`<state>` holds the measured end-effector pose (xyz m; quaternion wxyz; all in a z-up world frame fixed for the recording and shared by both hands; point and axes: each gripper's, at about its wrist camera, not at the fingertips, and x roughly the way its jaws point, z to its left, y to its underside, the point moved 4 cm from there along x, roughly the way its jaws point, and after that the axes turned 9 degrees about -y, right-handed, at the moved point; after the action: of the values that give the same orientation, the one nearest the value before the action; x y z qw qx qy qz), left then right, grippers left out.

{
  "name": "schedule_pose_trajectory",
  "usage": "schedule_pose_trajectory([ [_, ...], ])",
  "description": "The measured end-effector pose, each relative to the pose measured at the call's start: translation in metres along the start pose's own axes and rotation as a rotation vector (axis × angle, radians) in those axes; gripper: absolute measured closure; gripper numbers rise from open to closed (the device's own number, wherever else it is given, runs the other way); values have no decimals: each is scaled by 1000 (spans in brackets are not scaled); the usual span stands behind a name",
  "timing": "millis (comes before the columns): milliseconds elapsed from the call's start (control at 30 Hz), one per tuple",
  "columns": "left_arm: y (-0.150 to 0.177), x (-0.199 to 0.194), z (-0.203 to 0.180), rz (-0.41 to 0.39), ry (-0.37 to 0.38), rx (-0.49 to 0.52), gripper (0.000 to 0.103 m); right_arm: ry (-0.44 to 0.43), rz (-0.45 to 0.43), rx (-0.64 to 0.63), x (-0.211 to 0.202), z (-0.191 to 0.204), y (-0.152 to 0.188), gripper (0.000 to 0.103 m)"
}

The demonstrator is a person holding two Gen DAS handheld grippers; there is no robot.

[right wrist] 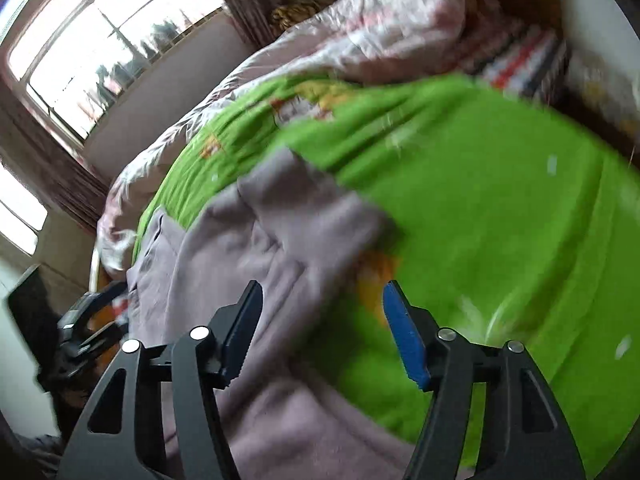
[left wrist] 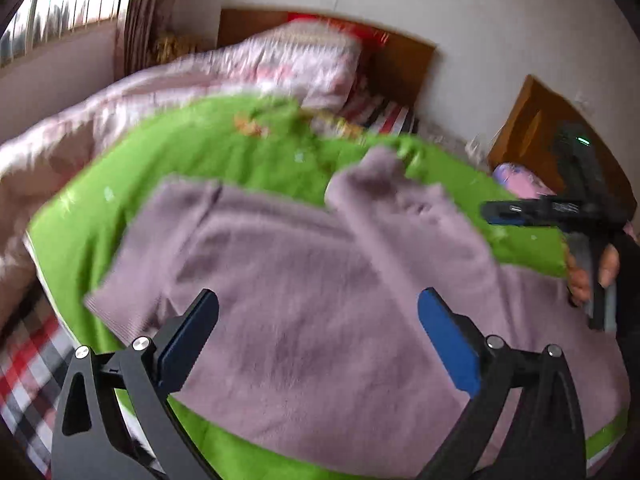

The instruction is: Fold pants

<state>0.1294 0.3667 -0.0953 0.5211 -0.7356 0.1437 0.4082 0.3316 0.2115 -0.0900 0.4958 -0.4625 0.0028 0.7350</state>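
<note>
Mauve fleece pants (left wrist: 304, 280) lie spread on a green blanket (left wrist: 248, 152) on the bed, with one leg bunched toward the far side. My left gripper (left wrist: 318, 316) is open and empty, just above the pants' near part. In the left wrist view the right gripper (left wrist: 504, 214) is at the right edge, held by a hand. In the right wrist view my right gripper (right wrist: 322, 304) is open and empty over the pants' (right wrist: 248, 240) edge where it meets the green blanket (right wrist: 480, 200). Both views are motion-blurred.
A pink quilt (left wrist: 160, 88) is heaped at the far side of the bed against a wooden headboard (left wrist: 400, 64). A wooden nightstand (left wrist: 532, 128) stands at the right. A window (right wrist: 100, 32) is on the left. A plaid sheet (left wrist: 24, 368) shows at the bed's near-left edge.
</note>
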Motion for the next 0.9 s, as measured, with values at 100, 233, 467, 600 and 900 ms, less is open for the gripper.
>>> schedule_pose_trajectory([
  [100,12,28,15,107,33,-53,4,-57,21,34,19,1,8,50],
  [233,13,29,18,109,65,-39,3,-92,0,69,35,5,0,86],
  [467,23,-9,48,-31,68,-232,9,3,-143,-212,15,94,-13,93],
  [600,46,-41,100,-127,29,-452,9,-73,-65,-465,44,198,-14,89],
  [900,69,-61,124,-104,12,-457,9,-220,58,-566,97,242,-11,42],
])
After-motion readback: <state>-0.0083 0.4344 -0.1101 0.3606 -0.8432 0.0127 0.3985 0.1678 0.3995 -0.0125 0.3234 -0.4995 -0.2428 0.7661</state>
